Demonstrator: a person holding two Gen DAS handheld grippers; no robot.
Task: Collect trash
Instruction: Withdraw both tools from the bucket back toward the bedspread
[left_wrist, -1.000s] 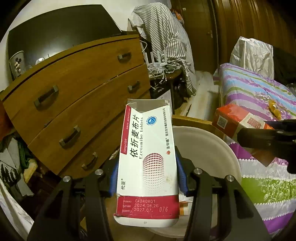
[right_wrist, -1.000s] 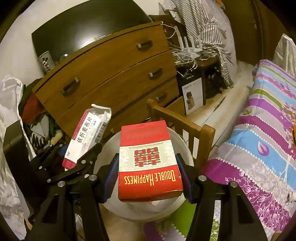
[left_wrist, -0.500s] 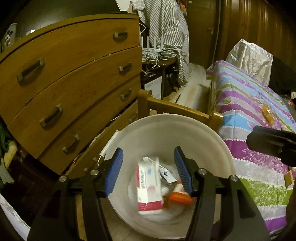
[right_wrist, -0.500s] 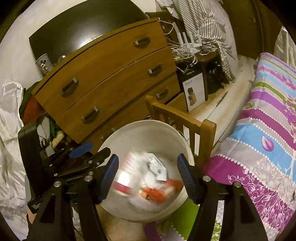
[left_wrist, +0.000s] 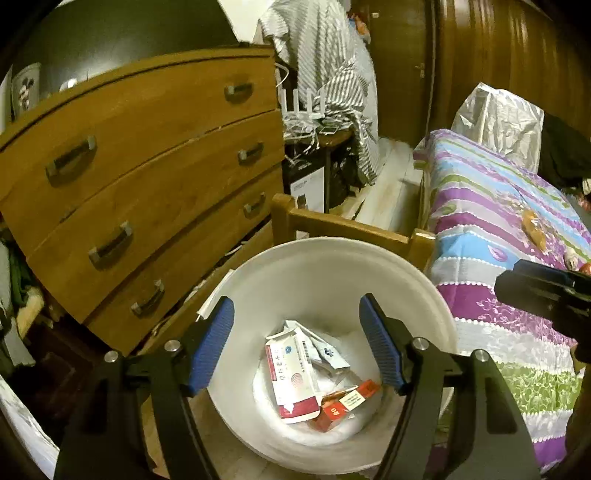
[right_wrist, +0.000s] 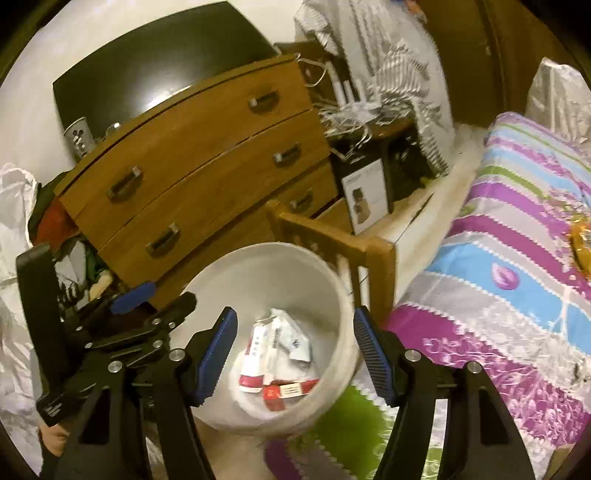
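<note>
Both grippers hang over the white bin, empty. Left gripper (left_wrist: 297, 341): fingers spread wide, nothing between them. Right gripper (right_wrist: 291, 349): the same, fingers apart and bare.

The white trash bin (left_wrist: 332, 258) stands on the floor between the wooden dresser (left_wrist: 147, 166) and the bed (left_wrist: 498, 229), just in front of a wooden chair back (left_wrist: 351, 227). In it lie a white-and-red medicine box (left_wrist: 293, 376) and, touching it, a red cigarette carton (left_wrist: 347, 400), on top of crumpled white wrappers.

My reading: two items are binned. Still out: an orange-yellow wrapper (left_wrist: 533, 230) lies on the bedspread, well apart from the bin; I take it as the next candidate. Other litter further along the bed is too small to identify.
</note>
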